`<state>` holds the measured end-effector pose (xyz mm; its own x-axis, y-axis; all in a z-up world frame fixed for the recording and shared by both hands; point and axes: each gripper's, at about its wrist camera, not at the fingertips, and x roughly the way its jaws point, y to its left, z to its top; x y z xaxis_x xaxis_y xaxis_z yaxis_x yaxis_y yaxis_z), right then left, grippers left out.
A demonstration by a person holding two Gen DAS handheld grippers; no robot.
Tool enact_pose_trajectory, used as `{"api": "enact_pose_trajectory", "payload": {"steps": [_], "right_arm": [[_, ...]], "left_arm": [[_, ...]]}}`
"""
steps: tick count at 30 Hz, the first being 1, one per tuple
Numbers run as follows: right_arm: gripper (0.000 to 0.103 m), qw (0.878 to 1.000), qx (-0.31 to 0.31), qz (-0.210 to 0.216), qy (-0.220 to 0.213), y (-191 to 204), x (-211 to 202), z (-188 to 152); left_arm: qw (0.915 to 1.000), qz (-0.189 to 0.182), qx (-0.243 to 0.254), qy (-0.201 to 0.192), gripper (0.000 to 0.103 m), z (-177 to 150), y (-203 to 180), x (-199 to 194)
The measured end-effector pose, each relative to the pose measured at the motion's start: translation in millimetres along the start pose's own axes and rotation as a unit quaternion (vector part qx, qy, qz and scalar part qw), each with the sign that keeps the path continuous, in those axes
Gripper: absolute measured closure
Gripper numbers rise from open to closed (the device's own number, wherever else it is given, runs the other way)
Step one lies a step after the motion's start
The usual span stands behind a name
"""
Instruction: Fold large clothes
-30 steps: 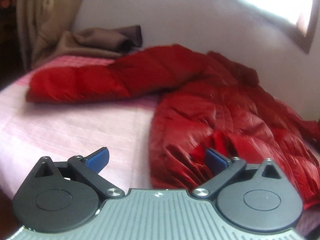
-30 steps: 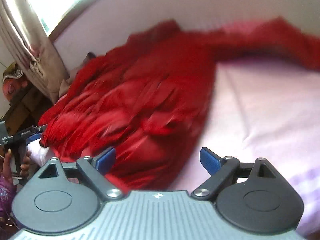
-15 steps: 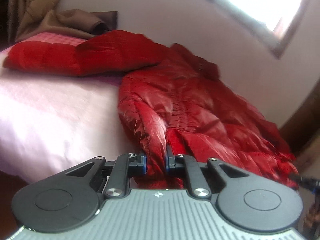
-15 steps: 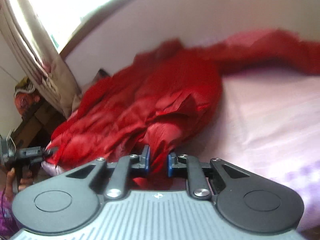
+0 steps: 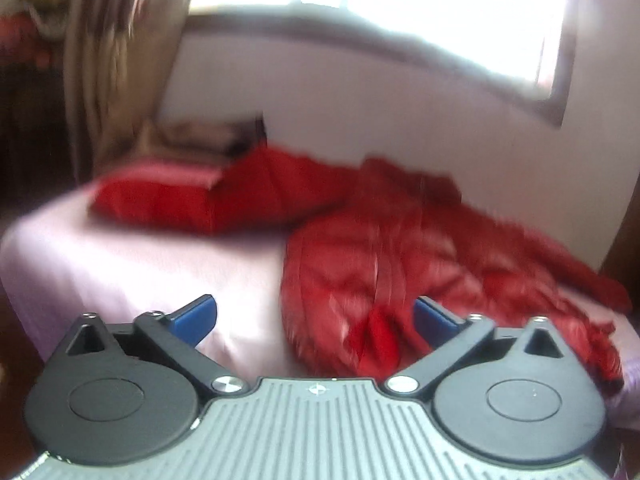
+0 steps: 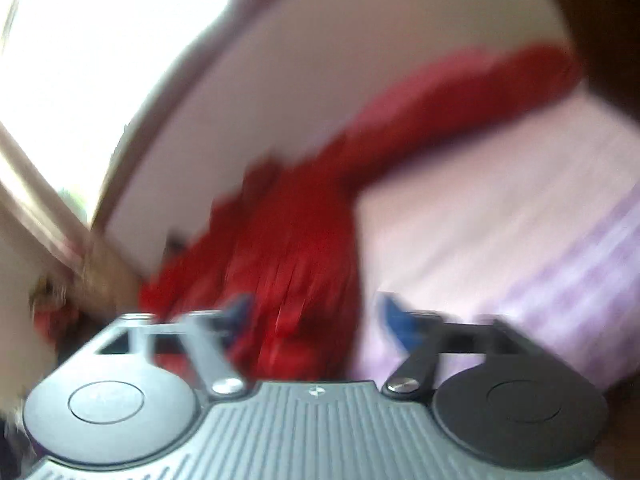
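Both grippers seen w/ fingers spread, nothing pinched: left gripper (image 5: 314, 316), right gripper (image 6: 314, 312). Puffy red quilted jacket (image 5: 420, 264) lies crumpled on pink-sheeted bed (image 5: 152, 272), hem nearest the fingers, collar toward wall; long axis runs roughly hem-to-collar, one sleeve (image 5: 192, 200) stretched sideways. Hem corners prob. best pinched deep, both sides lifted evenly; slippery shell could slide. Right view blurred.

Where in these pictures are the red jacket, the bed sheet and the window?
red jacket (image 5: 400, 264): left wrist view, on its crumpled body.
bed sheet (image 5: 160, 268): left wrist view, on the bare pink part left of the jacket.
window (image 5: 400, 4): left wrist view, on the bright pane.
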<state>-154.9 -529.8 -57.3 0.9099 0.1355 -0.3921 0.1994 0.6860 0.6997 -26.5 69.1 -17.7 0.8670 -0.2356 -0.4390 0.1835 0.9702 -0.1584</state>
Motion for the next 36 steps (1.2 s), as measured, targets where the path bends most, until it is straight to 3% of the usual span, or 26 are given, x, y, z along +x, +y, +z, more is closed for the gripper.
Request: {"api": "enact_pose_trajectory", "payload": {"steps": [4,8,13,17,22,24,25,26,30,36], "right_arm": [[0.010,0.992,0.106,-0.005,-0.074,-57,-9,46],[0.010,0.977,0.184,-0.032,-0.100,-115,9,82],[0.010,0.961,0.219,-0.095,-0.139,-164,32,117],[0.010,0.952,0.232,-0.131,-0.152,-187,55,140],[0.010,0.946,0.254,-0.128,-0.154,-216,77,159],[0.025,0.950,0.248,-0.127,-0.143,-221,88,164],[0.057,0.954,0.230,-0.128,-0.147,-218,89,165],[0.078,0.959,0.204,-0.132,-0.145,-212,88,171],[0.088,0.972,0.139,-0.128,-0.139,-178,89,185],[0.088,0.984,0.076,-0.041,-0.158,-81,89,212]], "left_arm": [[0.9987,-0.031,-0.028,-0.029,0.000,18,-16,4],[0.9978,-0.042,-0.041,-0.031,0.000,26,-39,26],[0.9956,-0.066,-0.060,-0.027,0.000,29,-62,46],[0.9969,-0.059,-0.048,-0.019,0.000,26,-74,61],[0.9974,-0.050,-0.050,0.014,0.000,20,-78,82],[0.9972,-0.045,-0.054,0.023,0.000,19,-78,89],[0.9970,-0.044,-0.058,0.028,0.000,18,-77,91],[0.9965,-0.044,-0.063,0.033,0.000,18,-77,94],[0.9944,-0.047,-0.084,0.042,0.000,17,-73,98],[0.9946,-0.048,-0.089,0.023,0.000,18,-70,87]]}}
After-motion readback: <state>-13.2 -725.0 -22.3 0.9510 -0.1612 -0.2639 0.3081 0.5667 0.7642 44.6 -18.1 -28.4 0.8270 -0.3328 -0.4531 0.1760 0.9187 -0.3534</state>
